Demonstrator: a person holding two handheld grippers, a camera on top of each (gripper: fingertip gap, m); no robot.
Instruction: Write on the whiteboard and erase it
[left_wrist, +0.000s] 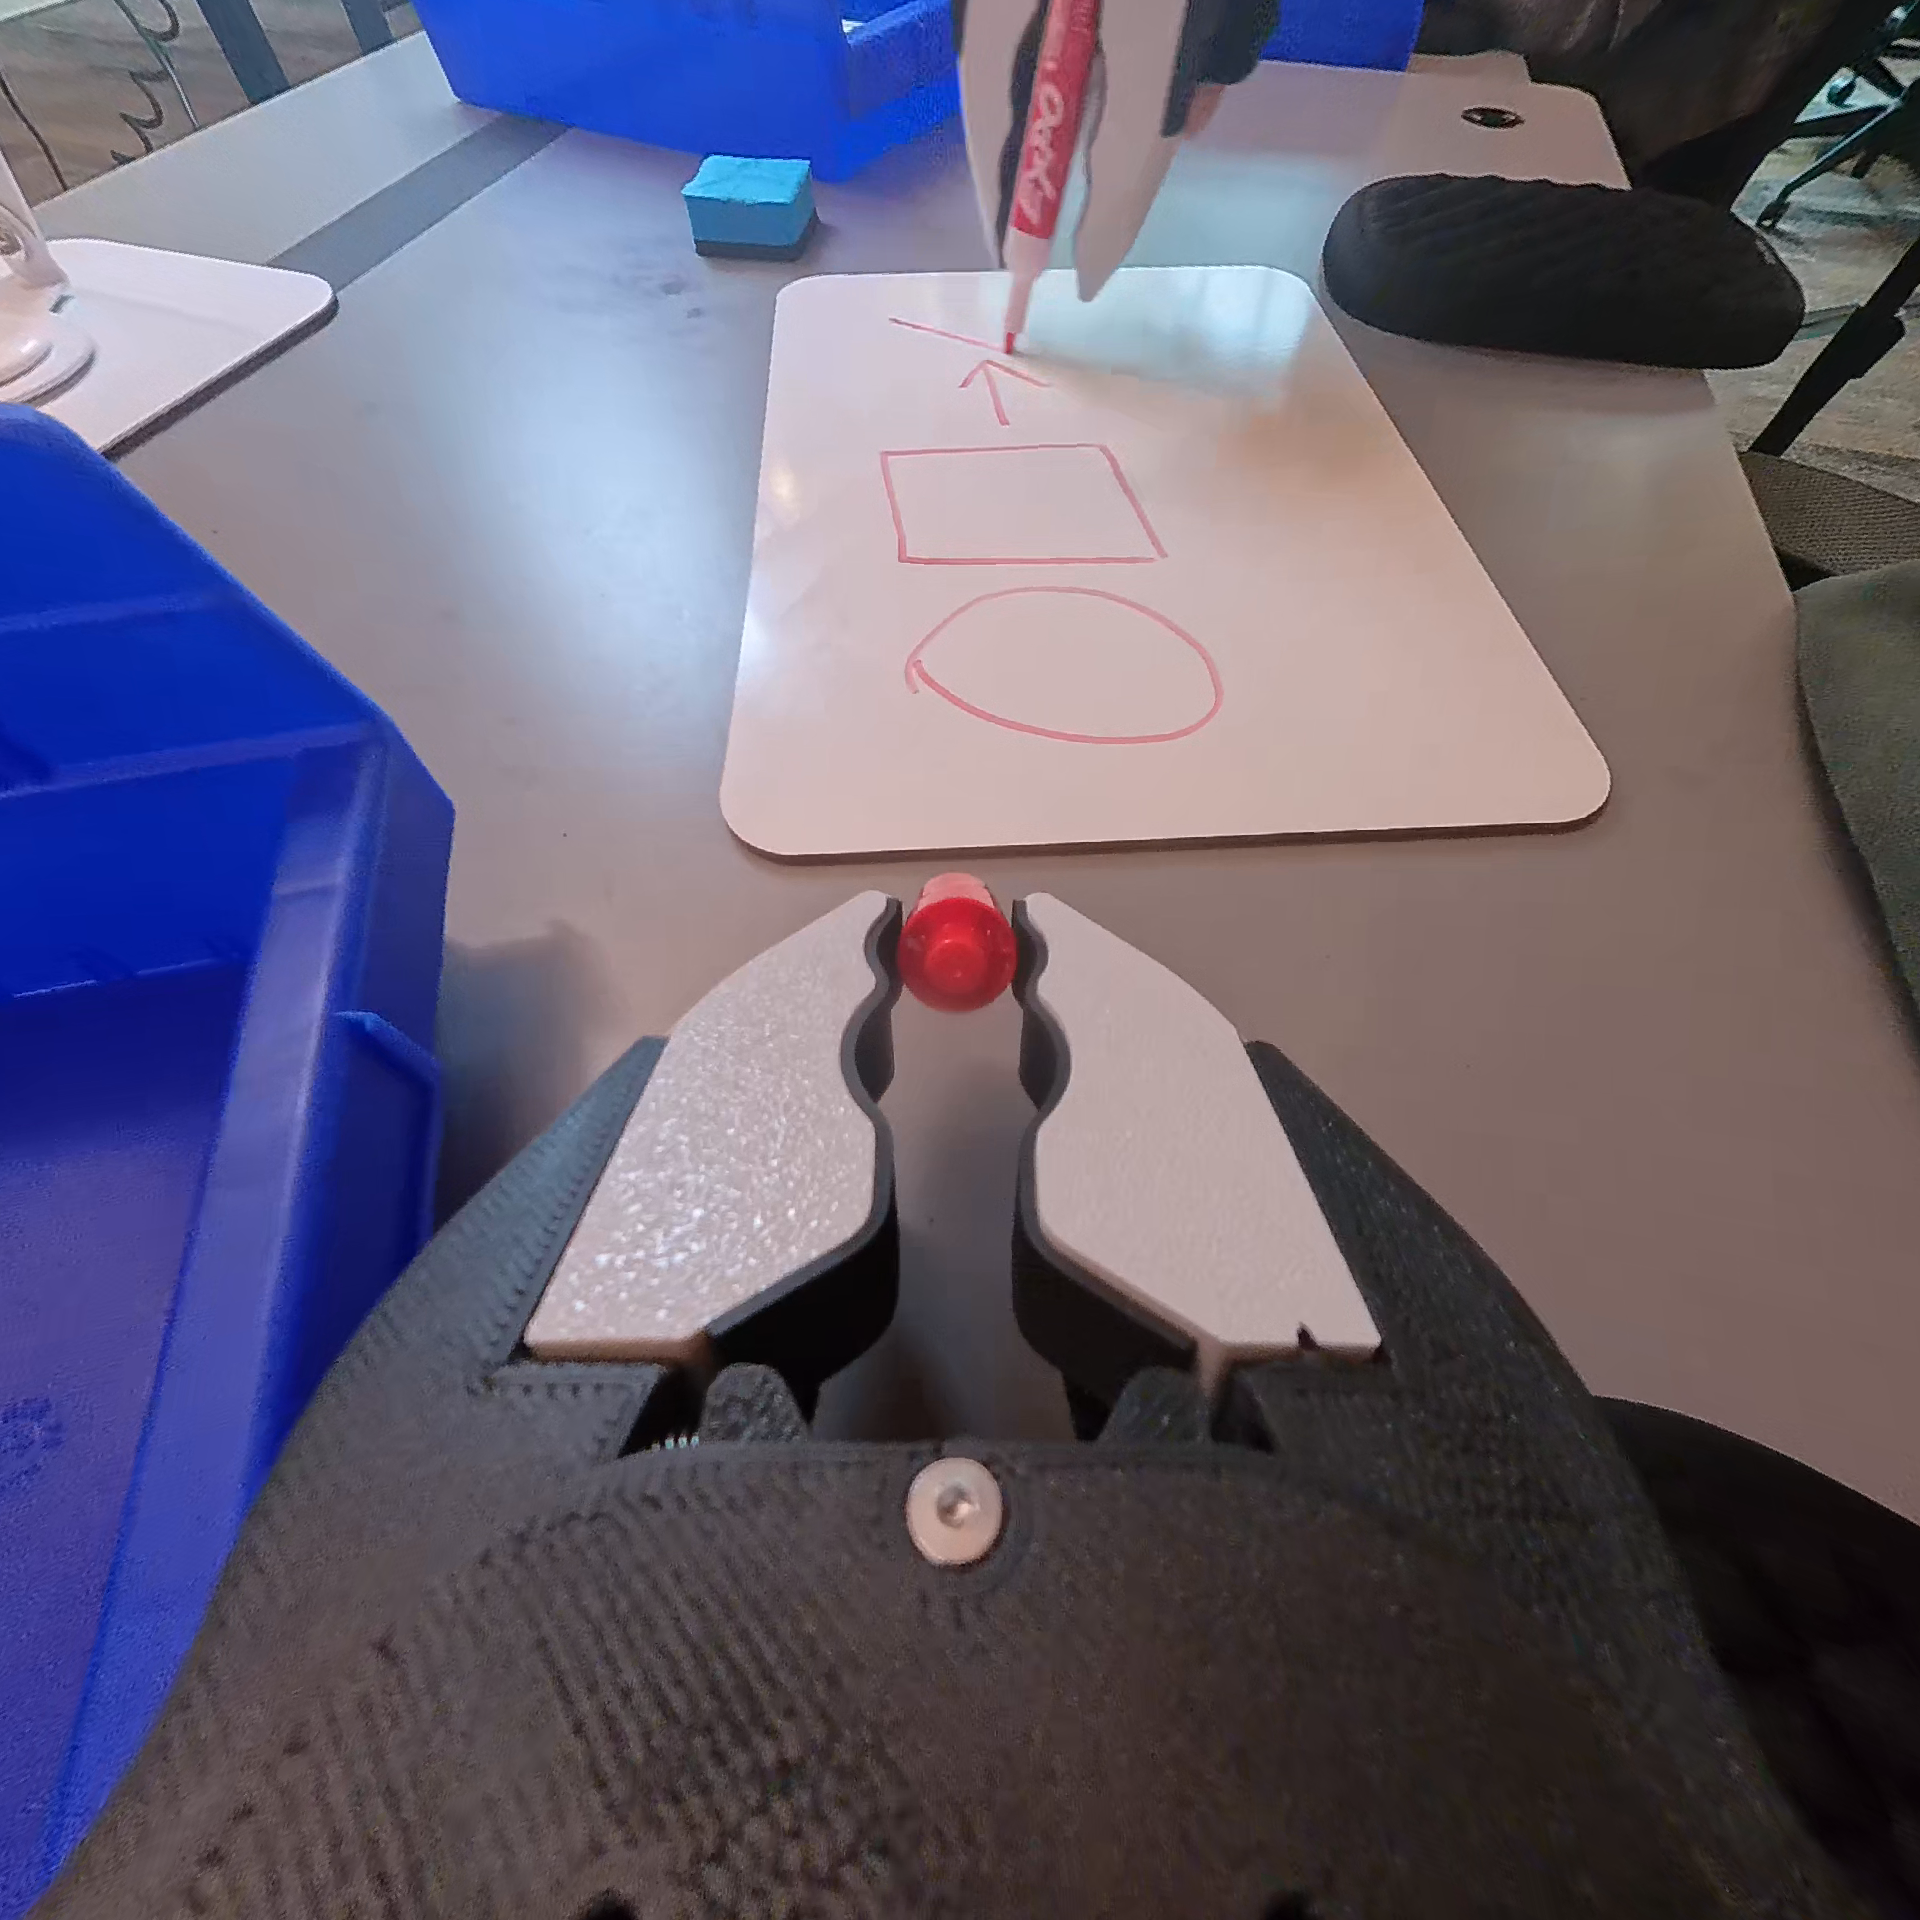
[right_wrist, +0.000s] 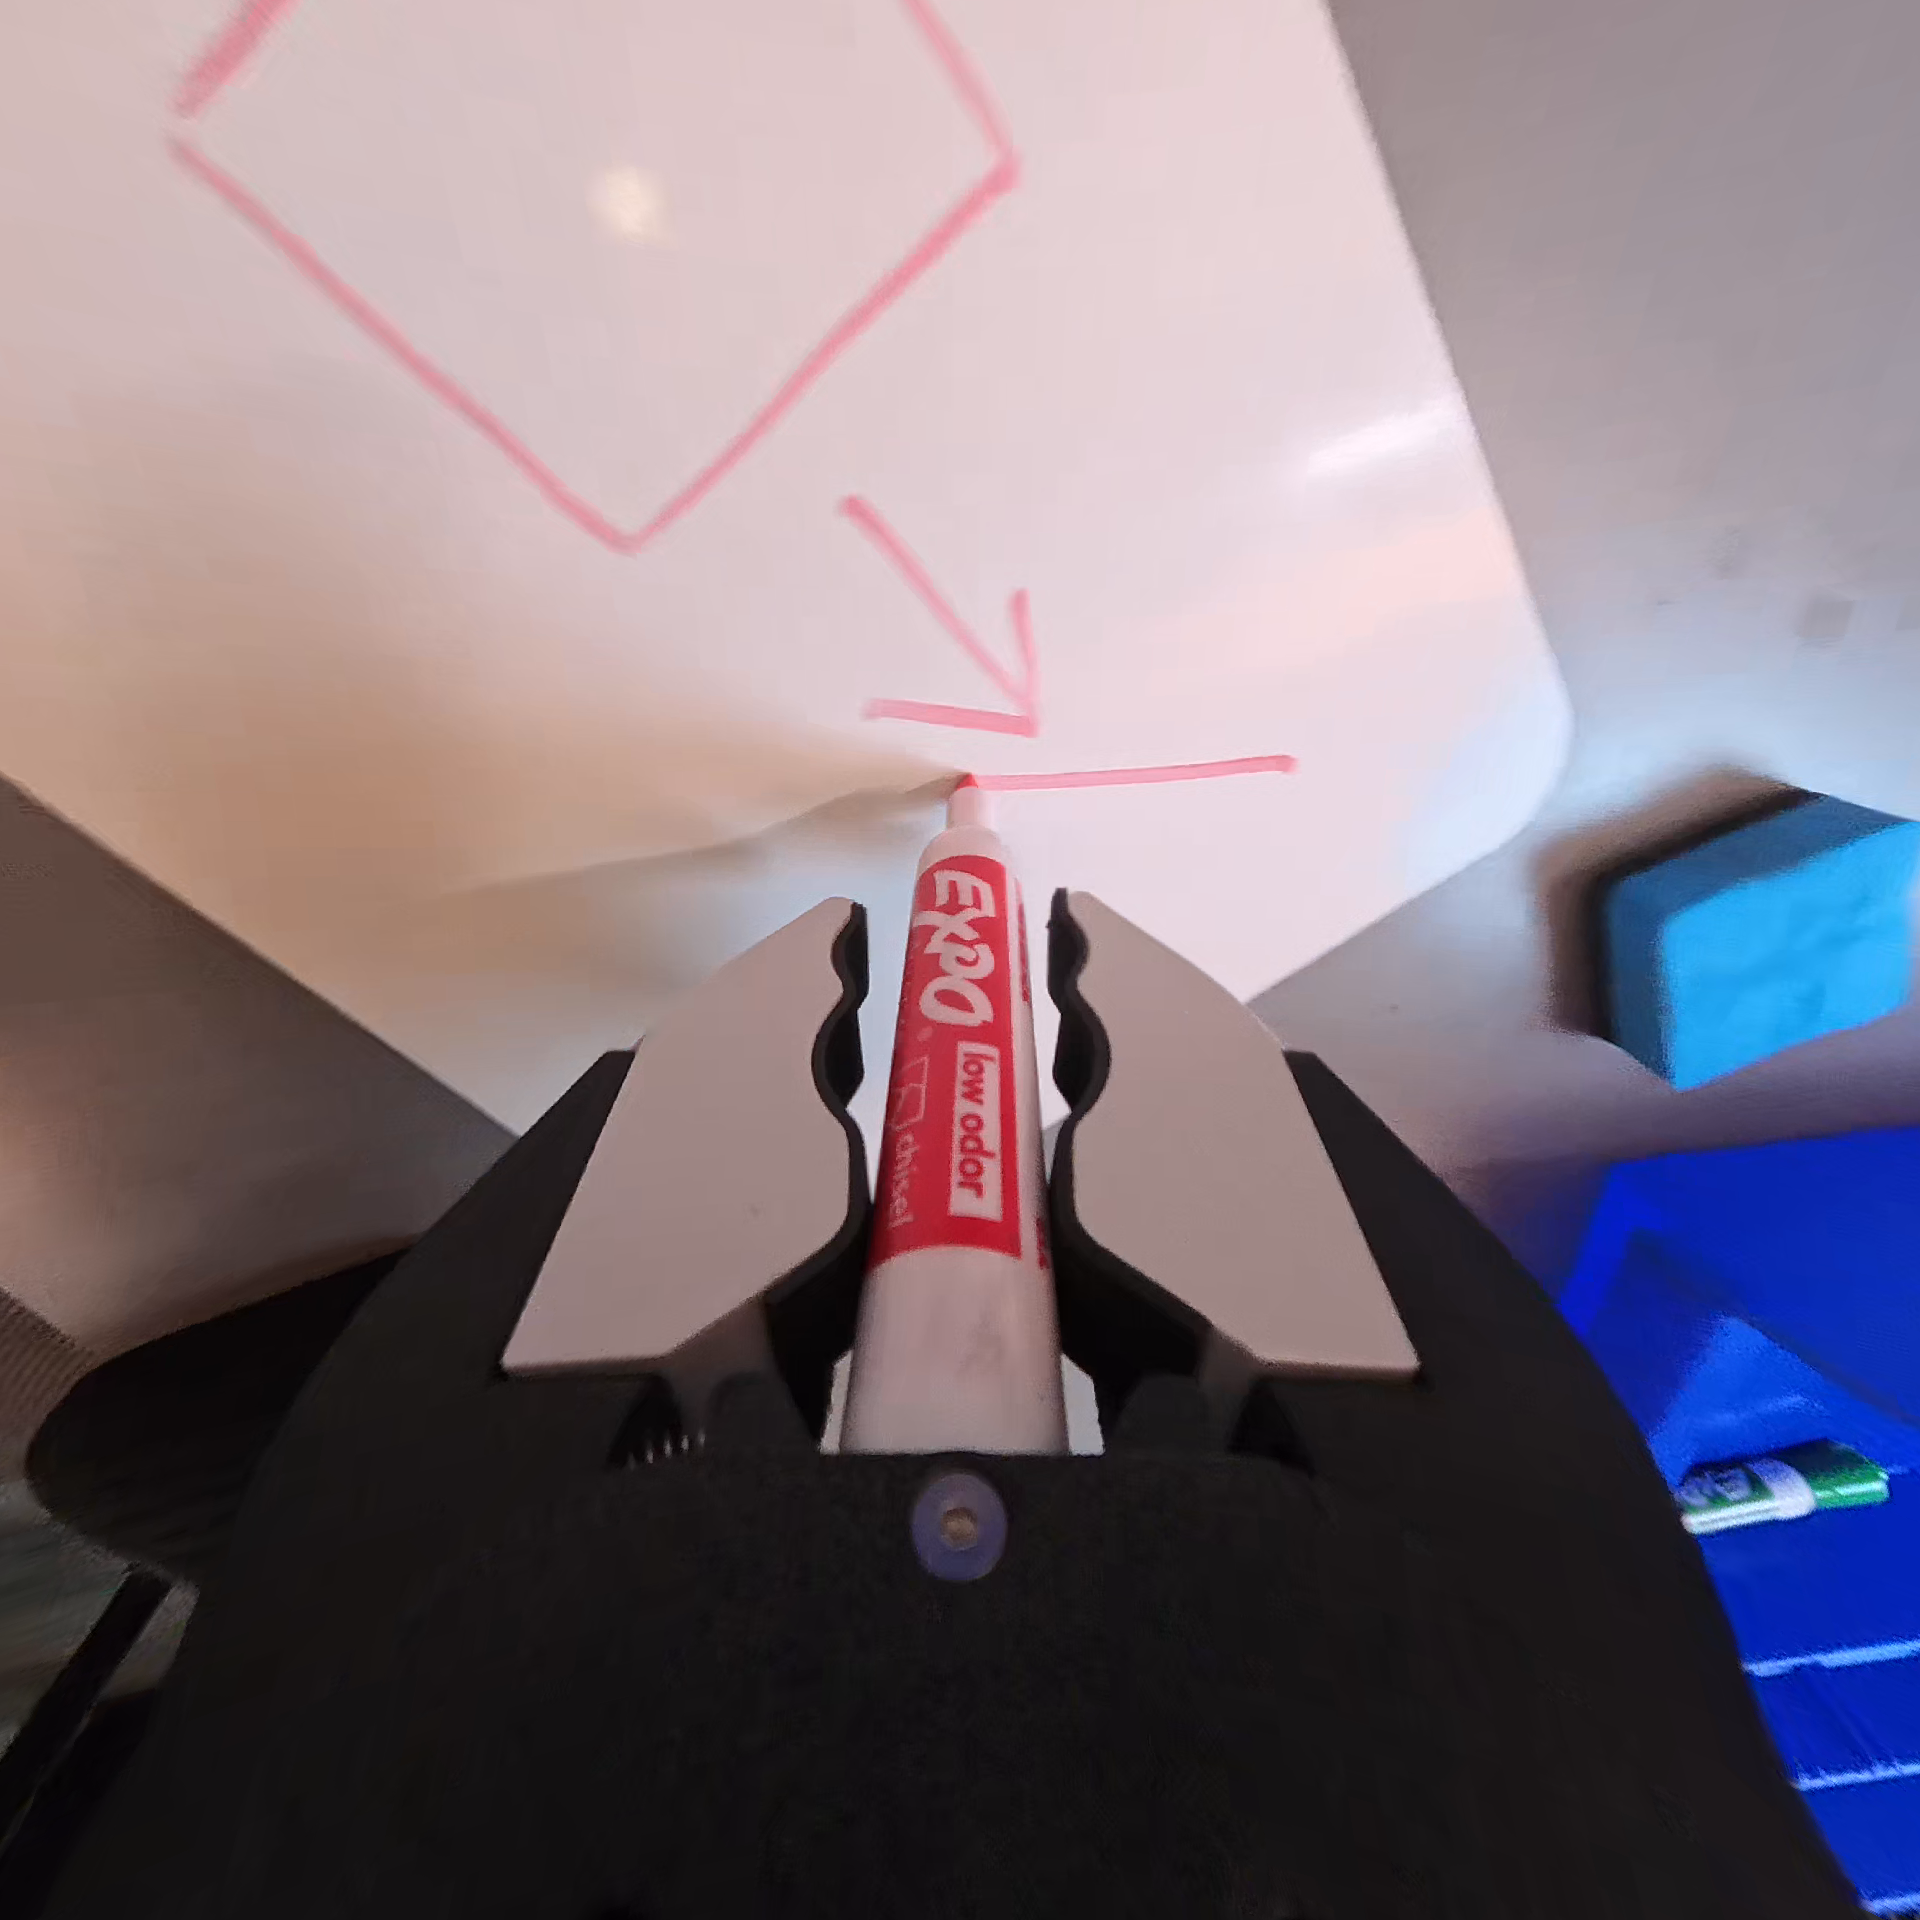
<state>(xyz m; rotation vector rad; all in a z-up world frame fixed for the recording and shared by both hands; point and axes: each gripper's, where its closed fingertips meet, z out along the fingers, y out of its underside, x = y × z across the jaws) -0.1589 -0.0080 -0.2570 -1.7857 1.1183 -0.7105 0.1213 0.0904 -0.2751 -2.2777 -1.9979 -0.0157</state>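
Observation:
A white whiteboard (left_wrist: 1299, 582) lies flat on the grey table, bearing a red circle, a square, an arrow and a short line. My right gripper (right_wrist: 956, 914) is shut on a red marker (right_wrist: 956, 1091) whose tip touches the whiteboard (right_wrist: 520, 675) at the end of the short line. In the left wrist view the right gripper (left_wrist: 1049, 260) stands over the board's far end with the marker (left_wrist: 1039, 156) in it. My left gripper (left_wrist: 956, 909) is shut on the red marker cap (left_wrist: 956, 951), just before the board's near edge. A blue eraser (left_wrist: 750, 203) sits beyond the board's far left corner; it also shows in the right wrist view (right_wrist: 1766, 935).
A blue bin (left_wrist: 187, 987) stands close on the left of my left gripper. Another blue bin (left_wrist: 686, 73) is at the back; in the right wrist view it (right_wrist: 1787, 1351) holds a green marker (right_wrist: 1782, 1494). A second white board (left_wrist: 177, 322) lies far left. A black armrest (left_wrist: 1558, 270) is far right. About 30 centimeters separates my left fingertips from my right.

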